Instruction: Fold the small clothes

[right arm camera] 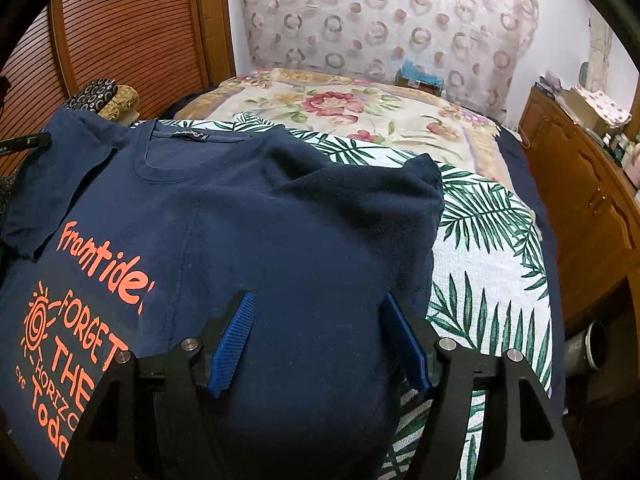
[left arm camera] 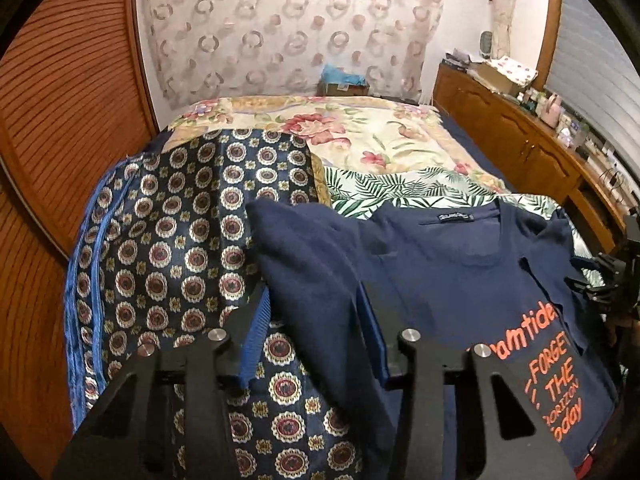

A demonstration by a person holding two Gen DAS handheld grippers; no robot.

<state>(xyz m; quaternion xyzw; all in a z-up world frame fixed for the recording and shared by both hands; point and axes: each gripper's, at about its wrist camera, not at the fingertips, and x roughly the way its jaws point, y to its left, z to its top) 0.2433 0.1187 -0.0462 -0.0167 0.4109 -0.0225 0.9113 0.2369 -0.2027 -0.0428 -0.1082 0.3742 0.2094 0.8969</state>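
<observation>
Navy T-shirt (right arm camera: 248,216) spread on bed (right arm camera: 480,240), both side edges turned in (cross fold left); left claw (left arm camera: 312,340) and right claw (right arm camera: 316,340) held wide, nothing gripped

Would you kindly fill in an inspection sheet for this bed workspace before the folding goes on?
Surface: bed, palm-leaf cloth over floral bedspread.
Job's things: navy T-shirt, orange print up, both sides folded inward.
Clutter: medallion-print fabric beside the shirt.
Grippers: left gripper open around the shirt's folded side; right gripper open over the shirt.
Cables: nothing seen.
Surroundings: wooden dresser with small items, patterned curtain, slatted door.
</observation>
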